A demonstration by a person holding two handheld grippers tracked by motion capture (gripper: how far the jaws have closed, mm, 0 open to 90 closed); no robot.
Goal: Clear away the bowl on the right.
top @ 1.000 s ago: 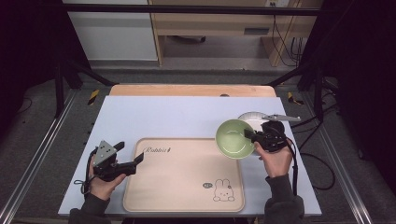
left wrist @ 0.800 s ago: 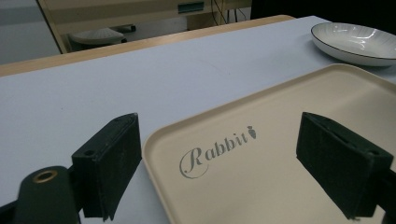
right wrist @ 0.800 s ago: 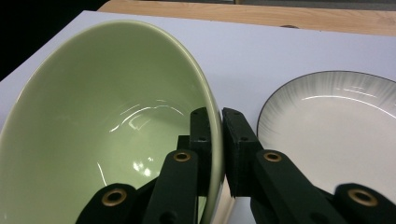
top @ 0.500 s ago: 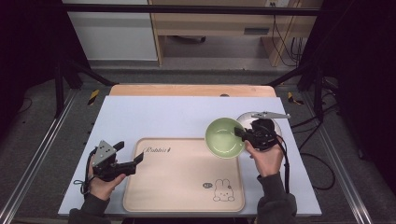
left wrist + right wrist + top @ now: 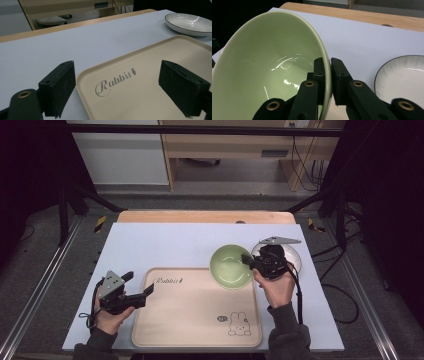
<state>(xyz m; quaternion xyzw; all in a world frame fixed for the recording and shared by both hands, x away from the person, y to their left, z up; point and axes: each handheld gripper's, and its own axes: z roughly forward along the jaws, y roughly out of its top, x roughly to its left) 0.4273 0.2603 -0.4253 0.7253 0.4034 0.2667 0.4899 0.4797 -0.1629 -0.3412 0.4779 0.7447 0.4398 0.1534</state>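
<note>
The green bowl (image 5: 231,265) is gripped at its rim by the right claw (image 5: 248,261). In the right gripper view the bowl (image 5: 267,67) is seen tilted, with one jaw inside its wall and the other outside, both pressed tight against the thin rim. The bowl is held over the far right corner of the tray (image 5: 195,320), partly above the bare surface (image 5: 165,245) beyond the tray's edge. Whether its base touches anything cannot be told from the high view.

Just to the right of the bowl, a white plate (image 5: 404,75) with a dark rim is seen resting on the surface, partly hidden by the right hand (image 5: 276,287) in the high view.

The left claw (image 5: 141,287) is held wide open with nothing between its jaws, at the near left corner of the tray. In the left gripper view the tray's edge (image 5: 82,77) and its "Rabbit" lettering (image 5: 116,80) are framed between the two spread jaws, and the plate (image 5: 187,22) is seen far off.
</note>
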